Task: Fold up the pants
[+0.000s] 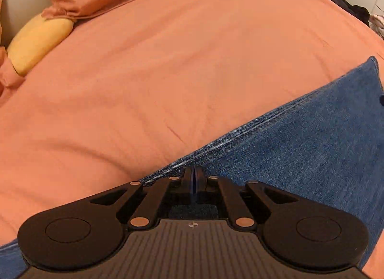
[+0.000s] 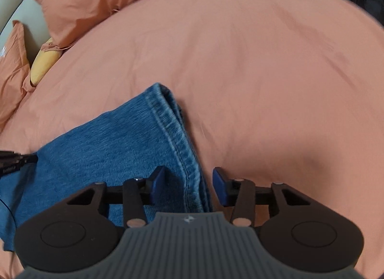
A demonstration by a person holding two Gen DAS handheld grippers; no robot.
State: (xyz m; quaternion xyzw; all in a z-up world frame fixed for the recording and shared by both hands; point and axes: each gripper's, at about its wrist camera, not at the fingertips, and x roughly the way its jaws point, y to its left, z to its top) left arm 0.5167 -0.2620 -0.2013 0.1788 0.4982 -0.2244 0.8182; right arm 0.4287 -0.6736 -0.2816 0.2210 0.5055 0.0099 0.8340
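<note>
Left claw (image 1: 193, 178) clamped on denim pants (image 1: 312, 146) seam; right claw (image 2: 188, 186) apart astride stitched hem.

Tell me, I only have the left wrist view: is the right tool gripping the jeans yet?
Observer: No. The right tool is open, its pads either side of the hem.
Operator: Can you see my left tool from there?
Observer: Only its dark edge on the denim, at the far left of the right wrist view.
Operator: Are the jeans doubled at the hem end?
Observer: Yes, a second denim layer shows just under the hem edge.
</note>
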